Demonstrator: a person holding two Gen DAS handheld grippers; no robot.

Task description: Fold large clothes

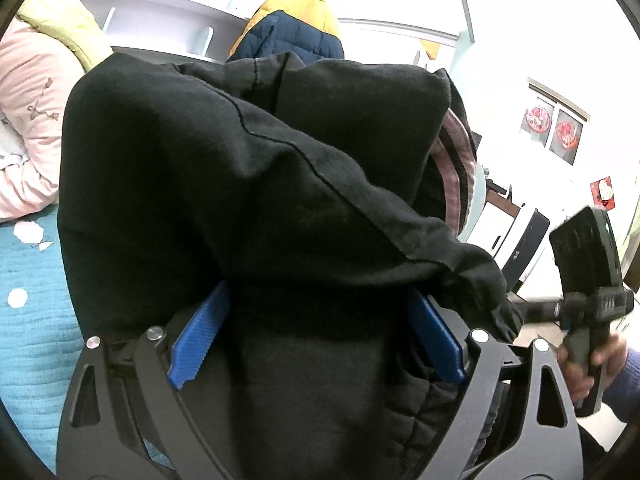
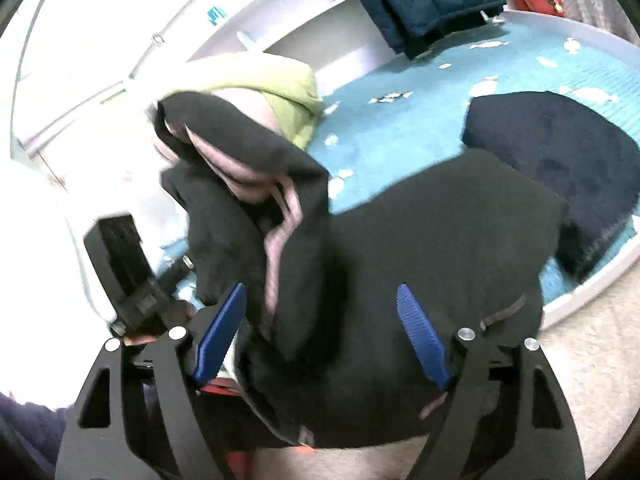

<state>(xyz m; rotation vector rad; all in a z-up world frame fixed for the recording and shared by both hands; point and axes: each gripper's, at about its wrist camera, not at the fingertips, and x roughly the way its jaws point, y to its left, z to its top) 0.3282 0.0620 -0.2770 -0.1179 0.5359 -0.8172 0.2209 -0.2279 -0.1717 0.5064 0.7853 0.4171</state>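
The black garment [image 1: 248,184] is bunched up and off the bed [image 1: 28,320], carried in the left gripper [image 1: 316,344]; its jaws stand wide, and the thick wad of cloth fills the gap between the blue fingers [image 1: 200,336], so it reads as a grip on a fat bundle; a pink-striped lining [image 1: 452,168] peeks out on the right side. In the right wrist view the right gripper [image 2: 320,336] has its jaws wide too, the black cloth lying under and between them, the pads apart from it, nothing pinched. The bundle's long axis runs from far left, up high, down to the near right; the left hand has it, the right is just beside the hanging end, which looks the nearer edge to catch next.
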